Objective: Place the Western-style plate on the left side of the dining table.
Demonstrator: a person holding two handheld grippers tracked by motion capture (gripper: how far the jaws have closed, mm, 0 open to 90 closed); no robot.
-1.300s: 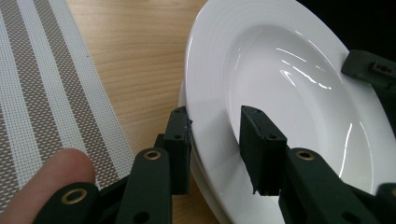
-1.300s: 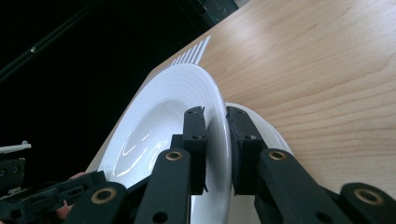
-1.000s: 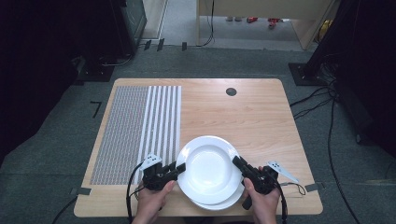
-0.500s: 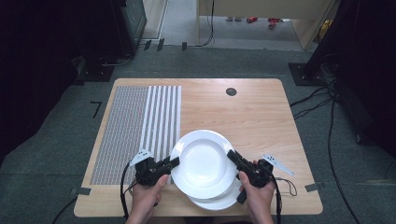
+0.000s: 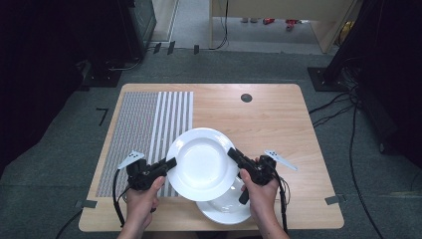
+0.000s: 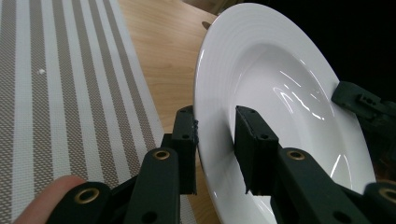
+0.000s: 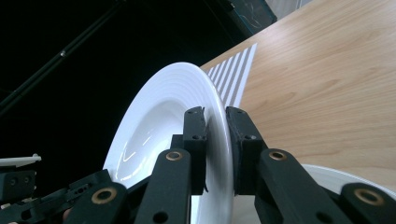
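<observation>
Upper plate: a white, deep, round ceramic plate [image 5: 203, 164] is held in the air between the two grippers, above the near part of the table, with its hollow side up. Nothing lies in it.
Lower plate: a second white ceramic plate [image 5: 226, 206] lies flat on the light wooden table [image 5: 278, 119], partly under the lifted one, apart from it. It looks empty too.
Left gripper [image 5: 166, 164]: its jaws stand on both sides of the left rim; a gap shows at the inner jaw, so I cannot tell if the grip is firm.
Right gripper [image 5: 234, 155]: its jaws are closed on the right rim.
Key relation: the plate lies between the grippers, rims opposite, both equally near.
Placemat: a grey and white striped woven placemat [image 5: 144, 124] lies left of the plates, probably the free place for it.
</observation>
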